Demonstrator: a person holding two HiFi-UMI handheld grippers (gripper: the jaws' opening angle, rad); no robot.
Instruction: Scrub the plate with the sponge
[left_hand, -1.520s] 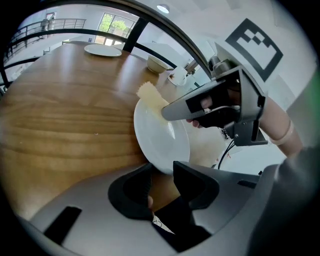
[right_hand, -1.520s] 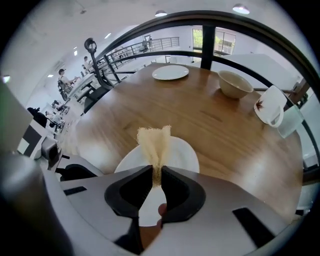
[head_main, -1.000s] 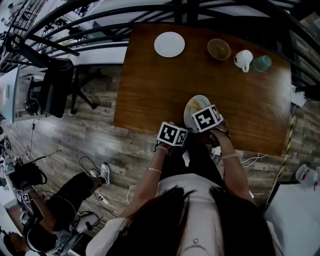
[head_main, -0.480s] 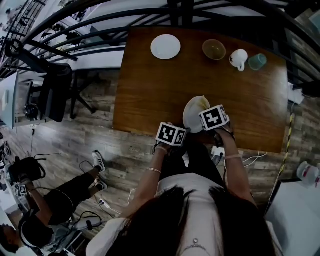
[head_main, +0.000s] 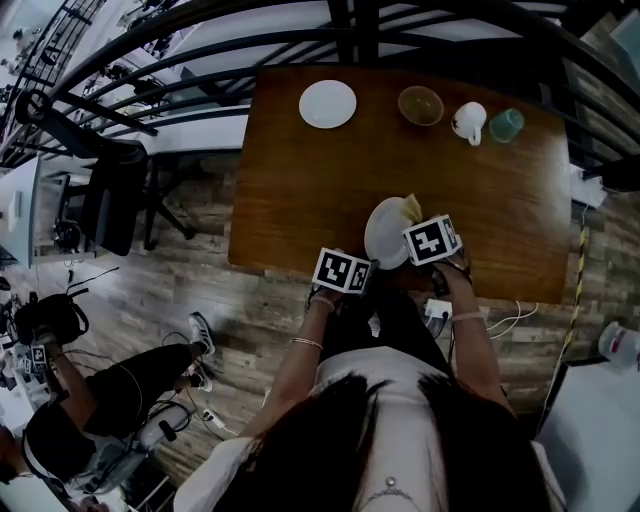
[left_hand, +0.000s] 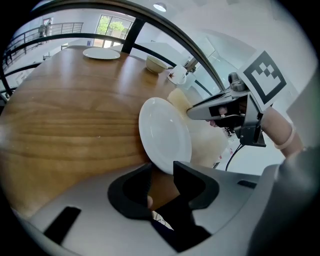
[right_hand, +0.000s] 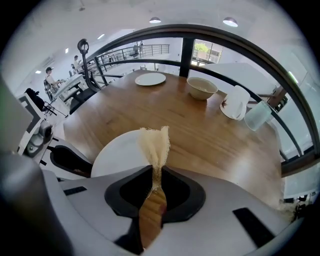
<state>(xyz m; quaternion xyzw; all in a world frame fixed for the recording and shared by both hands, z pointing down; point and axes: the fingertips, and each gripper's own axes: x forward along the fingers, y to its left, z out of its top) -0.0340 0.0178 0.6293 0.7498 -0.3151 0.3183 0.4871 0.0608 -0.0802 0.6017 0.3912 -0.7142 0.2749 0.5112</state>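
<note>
From my station I see the left gripper (left_hand: 162, 171) with its fingers clamped on the lower rim of the white plate (left_hand: 165, 135). The plate stands tilted on edge, rising straight up from between those fingers over the near edge of the wooden table (left_hand: 70, 120). The right gripper (right_hand: 156, 171) has its fingers almost together, pinching a thin, pale yellow sponge (right_hand: 156, 142). The frayed top of the sponge sticks out past the fingertips. Seen along the right fingers, the plate sits just ahead and a little to the left of them, and the sponge overlaps its right edge. From the left fingers' side, the sponge shows as a cream mass just behind the plate, on the face turned away from those fingers. It looks to be lying against that face, though I cannot tell how firmly. Far beyond both sets of fingertips, at the table's opposite side, stand a second white plate (head_main: 327, 103), a bowl (head_main: 420, 104), a white mug (head_main: 468, 121) and a teal cup (head_main: 506, 124), all well apart from the grippers.
</note>
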